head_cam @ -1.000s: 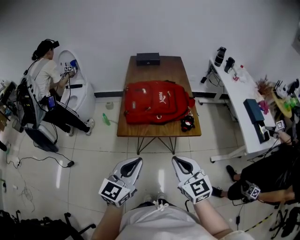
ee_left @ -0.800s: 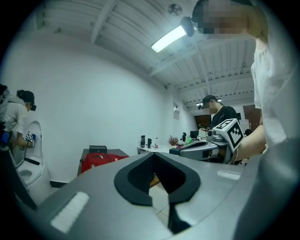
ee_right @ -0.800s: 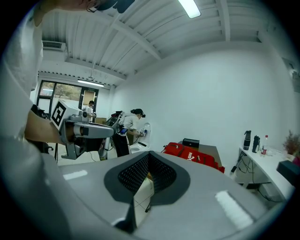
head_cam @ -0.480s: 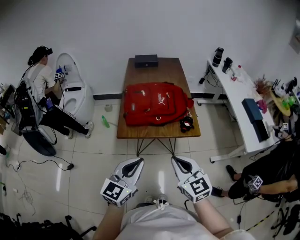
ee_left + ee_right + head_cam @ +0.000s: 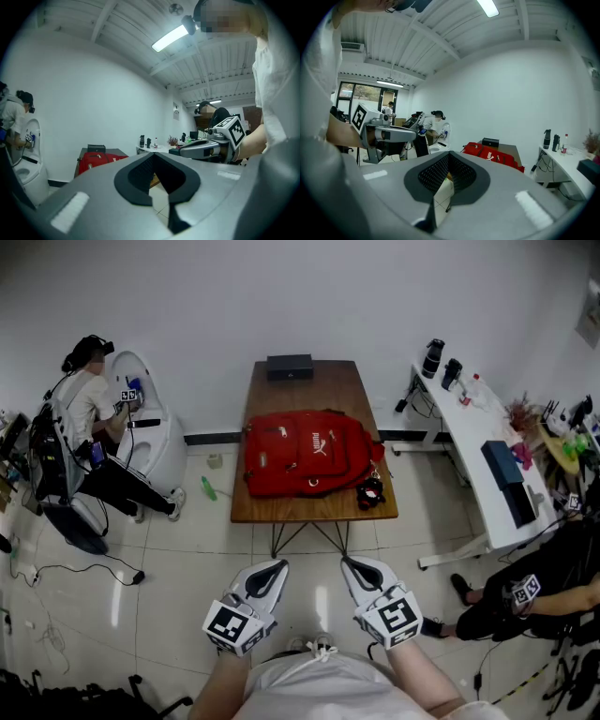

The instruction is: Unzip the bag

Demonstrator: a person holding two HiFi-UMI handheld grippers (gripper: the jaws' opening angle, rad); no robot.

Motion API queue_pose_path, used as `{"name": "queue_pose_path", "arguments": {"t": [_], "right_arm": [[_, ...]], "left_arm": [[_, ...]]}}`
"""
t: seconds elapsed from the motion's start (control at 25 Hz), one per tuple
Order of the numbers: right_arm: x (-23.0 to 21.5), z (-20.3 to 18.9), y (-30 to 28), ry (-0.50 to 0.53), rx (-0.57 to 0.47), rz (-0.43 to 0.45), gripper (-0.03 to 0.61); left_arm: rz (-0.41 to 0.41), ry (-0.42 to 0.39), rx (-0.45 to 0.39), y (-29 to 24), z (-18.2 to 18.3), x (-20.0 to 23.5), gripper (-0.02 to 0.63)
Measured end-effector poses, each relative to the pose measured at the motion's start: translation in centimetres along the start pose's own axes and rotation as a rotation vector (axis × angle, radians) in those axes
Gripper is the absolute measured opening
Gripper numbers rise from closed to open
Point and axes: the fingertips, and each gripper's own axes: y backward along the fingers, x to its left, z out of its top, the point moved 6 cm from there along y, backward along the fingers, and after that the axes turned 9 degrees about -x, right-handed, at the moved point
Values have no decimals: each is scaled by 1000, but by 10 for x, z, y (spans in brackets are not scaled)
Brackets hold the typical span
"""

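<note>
A red backpack (image 5: 305,454) lies flat on a brown wooden table (image 5: 314,381), a few steps ahead of me across the tiled floor. My left gripper (image 5: 269,571) and right gripper (image 5: 359,567) hang side by side close to my body, well short of the table. Both are shut with nothing between the jaws. In the left gripper view the backpack (image 5: 96,161) shows small beyond the closed left gripper (image 5: 152,155), with the right gripper (image 5: 201,147) alongside. In the right gripper view the backpack (image 5: 490,153) lies past the closed right gripper (image 5: 449,155).
A black box (image 5: 290,367) sits at the table's far end and a small black-and-red object (image 5: 370,490) at its front right corner. A white desk (image 5: 478,446) with a seated person (image 5: 544,587) is on the right. Another person (image 5: 89,399) works at a white pod on the left.
The head view has shifted slightly, so the table sits a little lower in frame. Both grippers stay shut in the same place near the body.
</note>
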Motion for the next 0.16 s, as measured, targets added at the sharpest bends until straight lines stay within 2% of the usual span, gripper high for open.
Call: {"name": "queue_pose_path", "arguments": {"t": [0.16], "right_arm": [[-3, 0, -1, -5, 20, -15, 7]], "left_arm": [[5, 5, 3, 0, -3, 2, 6]]}}
